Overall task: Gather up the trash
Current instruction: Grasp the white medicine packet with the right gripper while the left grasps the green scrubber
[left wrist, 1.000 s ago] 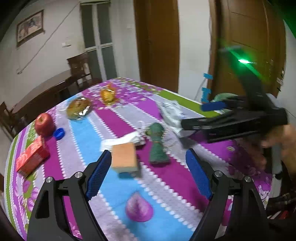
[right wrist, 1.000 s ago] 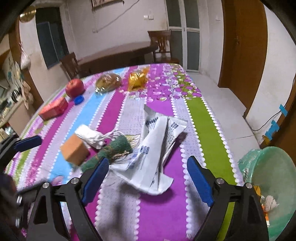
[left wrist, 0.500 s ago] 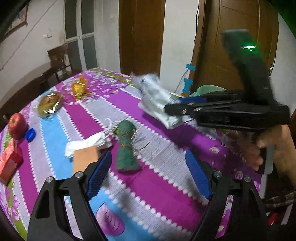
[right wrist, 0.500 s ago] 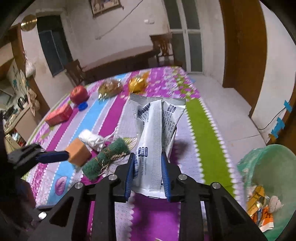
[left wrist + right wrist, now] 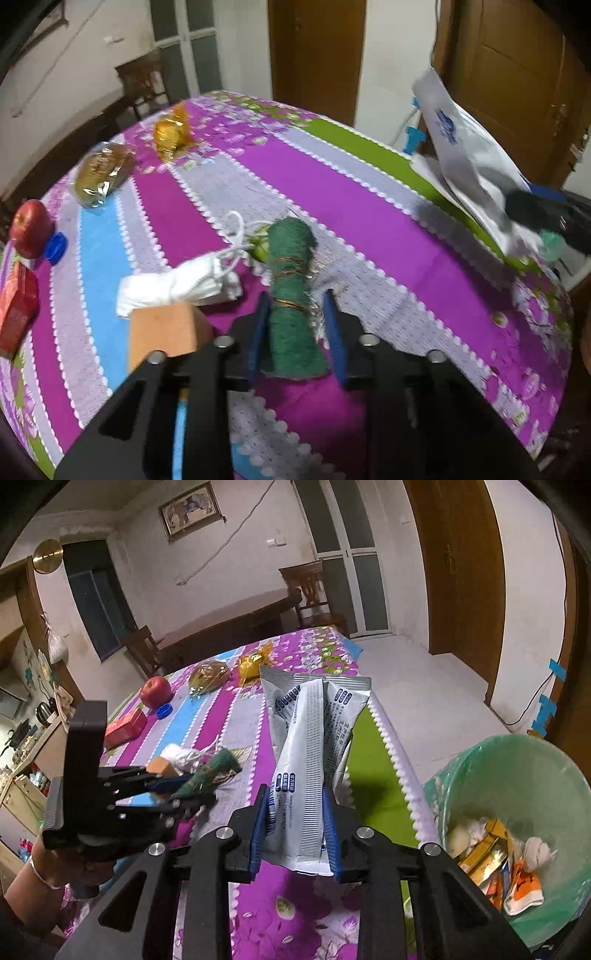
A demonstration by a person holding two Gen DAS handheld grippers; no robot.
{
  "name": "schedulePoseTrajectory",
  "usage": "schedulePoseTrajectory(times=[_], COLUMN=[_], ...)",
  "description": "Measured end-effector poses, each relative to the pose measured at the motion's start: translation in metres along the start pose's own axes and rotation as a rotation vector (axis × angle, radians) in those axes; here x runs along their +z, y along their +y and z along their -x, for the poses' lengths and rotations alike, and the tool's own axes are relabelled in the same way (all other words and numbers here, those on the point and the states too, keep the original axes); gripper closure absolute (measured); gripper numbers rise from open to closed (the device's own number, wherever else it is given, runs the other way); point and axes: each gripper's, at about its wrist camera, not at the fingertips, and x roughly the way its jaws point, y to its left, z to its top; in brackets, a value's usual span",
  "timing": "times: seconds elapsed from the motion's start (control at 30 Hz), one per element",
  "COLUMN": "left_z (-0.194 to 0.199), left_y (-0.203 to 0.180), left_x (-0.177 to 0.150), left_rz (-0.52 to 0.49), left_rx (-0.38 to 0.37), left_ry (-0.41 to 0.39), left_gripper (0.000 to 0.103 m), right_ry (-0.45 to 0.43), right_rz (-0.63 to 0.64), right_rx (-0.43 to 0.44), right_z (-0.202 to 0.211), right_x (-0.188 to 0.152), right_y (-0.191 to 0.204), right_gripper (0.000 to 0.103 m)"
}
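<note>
A second ago both jaws stood wide. Now the left hand-held gripper (image 5: 293,334) is closing around the green scrubber (image 5: 291,280) on the bench (image 5: 388,229), and the right hand-held gripper (image 5: 295,829) grips the silver packet (image 5: 310,760), lifted near the bin (image 5: 517,775).

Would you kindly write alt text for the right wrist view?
The right gripper holds a silver-white wrapper upright above a purple striped tablecloth, near a green-lined trash bin holding litter. At left, the left gripper closes around a green roll.
</note>
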Motion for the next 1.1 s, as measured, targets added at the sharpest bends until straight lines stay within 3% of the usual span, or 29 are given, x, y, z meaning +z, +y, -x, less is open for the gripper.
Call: schedulePoseTrajectory(times=[0.03, 0.17, 0.5, 0.67, 1.1], left_z=[0.001, 0.019, 0.082, 0.092, 0.094], left_y=[0.000, -0.004, 0.000, -0.001, -0.007], left_x=[-0.001, -0.008, -0.014, -0.017, -0.023], left_rz=[-0.001, 0.021, 0.172, 0.208, 0.223], left_rx=[0.005, 0.046, 0.275, 0.336, 0.386], left_ry=[-0.003, -0.040, -0.185, -0.213, -0.229], left_gripper=[0.088, 0.088, 0.088, 0.088, 0.088], right_ry=[0.000, -0.004, -0.027, -0.030, -0.062], right_rz=[0.002, 0.021, 0.087, 0.141, 0.152], right_rx=[0.004, 0.001, -0.017, -0.028, -0.041], right_z=[0.001, 0.006, 0.018, 0.025, 0.035], right_x=[-0.003, -0.009, -0.022, -0.032, -0.032], right_y=[0.001, 0.010, 0.038, 0.054, 0.056], right_gripper=[0.074, 0.074, 0.074, 0.074, 0.074])
